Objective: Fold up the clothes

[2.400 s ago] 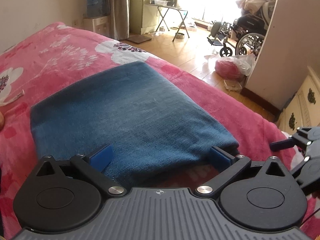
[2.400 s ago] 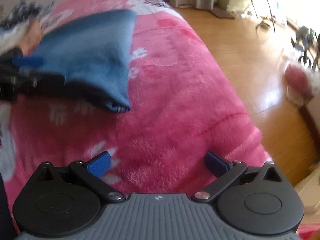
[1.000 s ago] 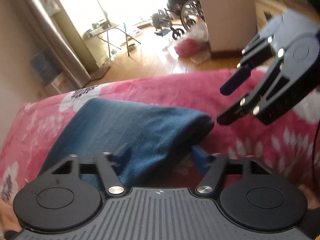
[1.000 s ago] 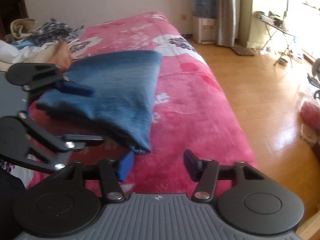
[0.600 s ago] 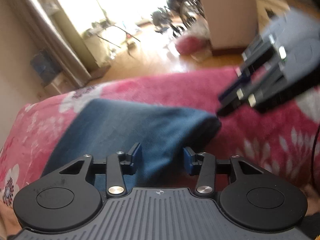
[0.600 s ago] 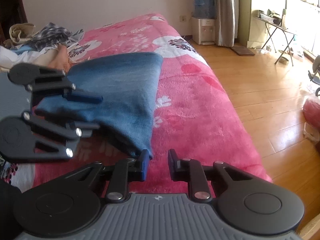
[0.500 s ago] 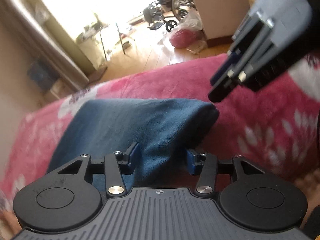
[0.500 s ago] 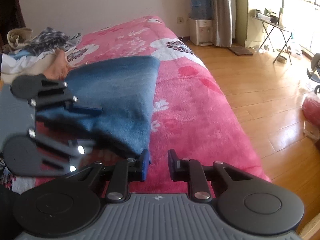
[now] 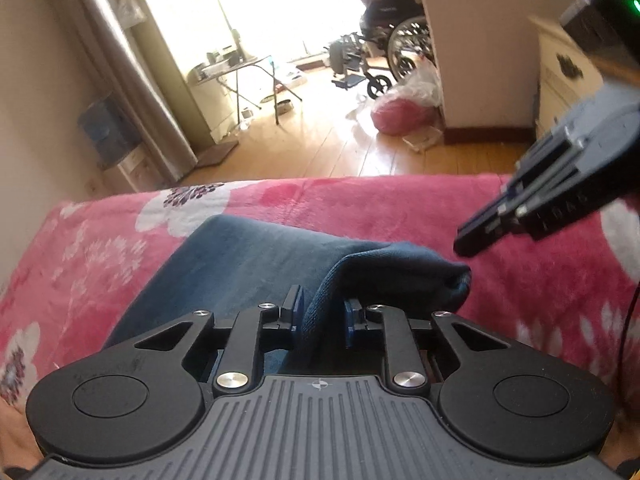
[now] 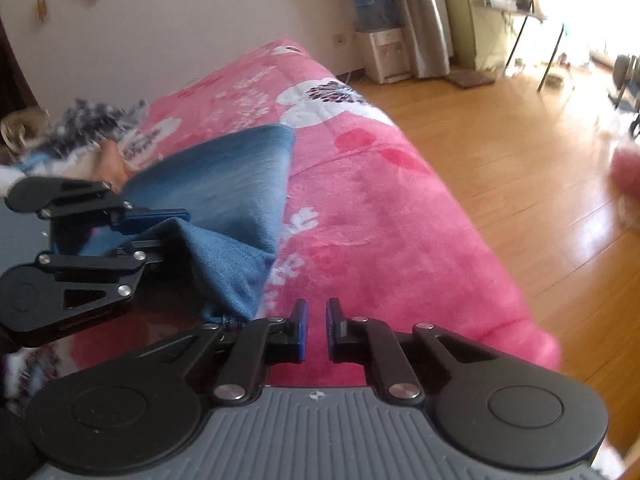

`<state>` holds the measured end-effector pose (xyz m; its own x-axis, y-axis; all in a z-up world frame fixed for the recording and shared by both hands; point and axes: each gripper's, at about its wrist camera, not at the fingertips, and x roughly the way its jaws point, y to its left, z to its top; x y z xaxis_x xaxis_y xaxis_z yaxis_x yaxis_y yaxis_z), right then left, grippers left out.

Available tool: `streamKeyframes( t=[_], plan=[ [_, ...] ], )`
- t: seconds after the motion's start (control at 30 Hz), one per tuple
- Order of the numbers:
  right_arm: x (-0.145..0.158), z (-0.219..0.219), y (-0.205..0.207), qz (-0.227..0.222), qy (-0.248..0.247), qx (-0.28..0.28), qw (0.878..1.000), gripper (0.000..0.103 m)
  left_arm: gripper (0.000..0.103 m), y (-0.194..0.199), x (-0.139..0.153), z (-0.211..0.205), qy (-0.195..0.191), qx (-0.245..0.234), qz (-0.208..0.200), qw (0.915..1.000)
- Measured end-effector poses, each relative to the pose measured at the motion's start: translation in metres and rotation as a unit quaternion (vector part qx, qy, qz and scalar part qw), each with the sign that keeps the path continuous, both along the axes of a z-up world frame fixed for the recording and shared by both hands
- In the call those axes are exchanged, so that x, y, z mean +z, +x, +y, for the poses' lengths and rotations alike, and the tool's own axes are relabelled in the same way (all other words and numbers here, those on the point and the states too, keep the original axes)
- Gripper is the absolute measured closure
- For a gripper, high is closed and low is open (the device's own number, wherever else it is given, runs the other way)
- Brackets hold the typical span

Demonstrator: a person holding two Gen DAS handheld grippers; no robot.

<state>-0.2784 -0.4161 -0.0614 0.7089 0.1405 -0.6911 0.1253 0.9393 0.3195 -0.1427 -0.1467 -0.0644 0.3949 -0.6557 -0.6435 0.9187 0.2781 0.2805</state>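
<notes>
Blue folded garment lies on the pink floral bed, its near edge bunched up; thick, soft, limp knit, likely light, will sag and slide off its fold unless taken at both near corners. Left tongs closing, pinching that bunched edge. Right tongs closing on nothing, cloth corner just beside.

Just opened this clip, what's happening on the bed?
A person is folding a blue garment on a pink floral blanket. The left gripper is closing on a raised fold at the garment's near edge. The right gripper is closing beside the garment's corner, with nothing between its jaws.
</notes>
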Motion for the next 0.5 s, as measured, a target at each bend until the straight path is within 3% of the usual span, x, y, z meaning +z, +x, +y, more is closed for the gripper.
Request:
streamKeyframes(
  t=[0.2, 0.4, 0.5],
  plan=[
    [0.011, 0.014, 0.000, -0.053, 0.040, 0.068, 0.995, 0.095, 0.091, 0.009, 0.009, 0.009, -0.031, 0.010, 0.029, 0.9990],
    [0.010, 0.033, 0.011, -0.064, 0.058, 0.111, 0.990, 0.095, 0.096, 0.007, 0.015, 0.014, -0.049, -0.001, 0.046, 0.9977],
    [0.006, 0.043, 0.022, -0.071, 0.055, 0.108, 0.990, 0.095, 0.097, 0.004, 0.015, 0.017, -0.051, -0.008, 0.051, 0.9974]
  ],
)
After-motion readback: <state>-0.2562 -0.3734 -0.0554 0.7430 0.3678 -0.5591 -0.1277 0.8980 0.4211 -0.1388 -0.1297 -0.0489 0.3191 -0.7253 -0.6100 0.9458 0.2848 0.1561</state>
